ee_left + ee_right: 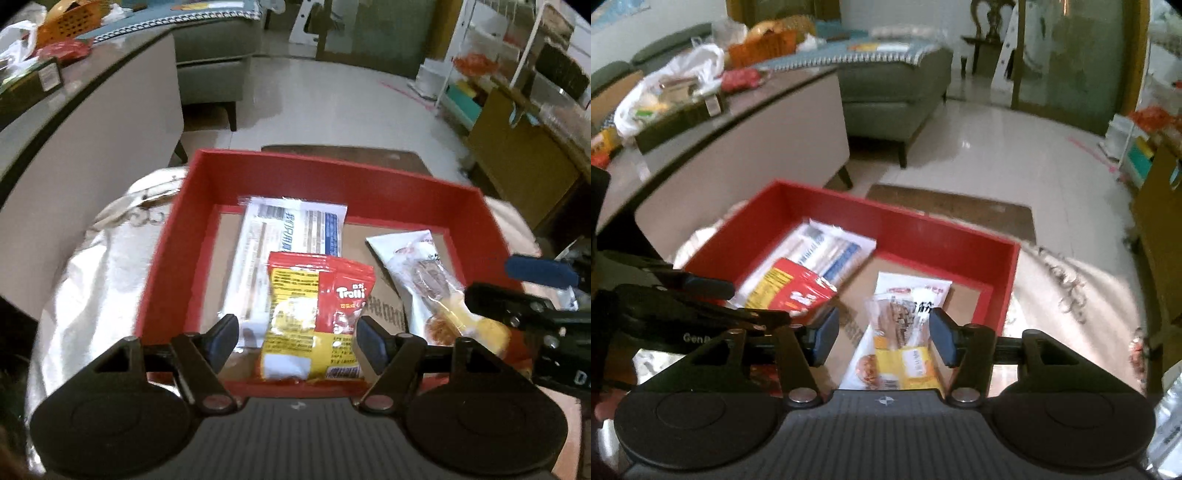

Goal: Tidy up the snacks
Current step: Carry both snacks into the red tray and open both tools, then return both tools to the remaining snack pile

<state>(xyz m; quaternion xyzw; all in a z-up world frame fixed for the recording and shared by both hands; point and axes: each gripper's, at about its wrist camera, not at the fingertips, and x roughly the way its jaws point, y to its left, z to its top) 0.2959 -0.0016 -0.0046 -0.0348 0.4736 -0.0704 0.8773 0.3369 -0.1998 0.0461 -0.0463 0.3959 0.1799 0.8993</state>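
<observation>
Pale floor tiles and a grey sofa point(897, 99) lie beyond a red box point(369, 173) on a shiny silver cover point(96, 266). Inside lie a red-and-yellow "Trolli" packet point(314, 317), a white-and-blue packet point(291, 229) with unreadable print, and a white-and-yellow snack pack point(905, 339). Left gripper point(295, 338) and right gripper point(884, 338) hang with fingers apart, straddling packets without pressing. Bare cardboard floor remains along the box's far wall.
</observation>
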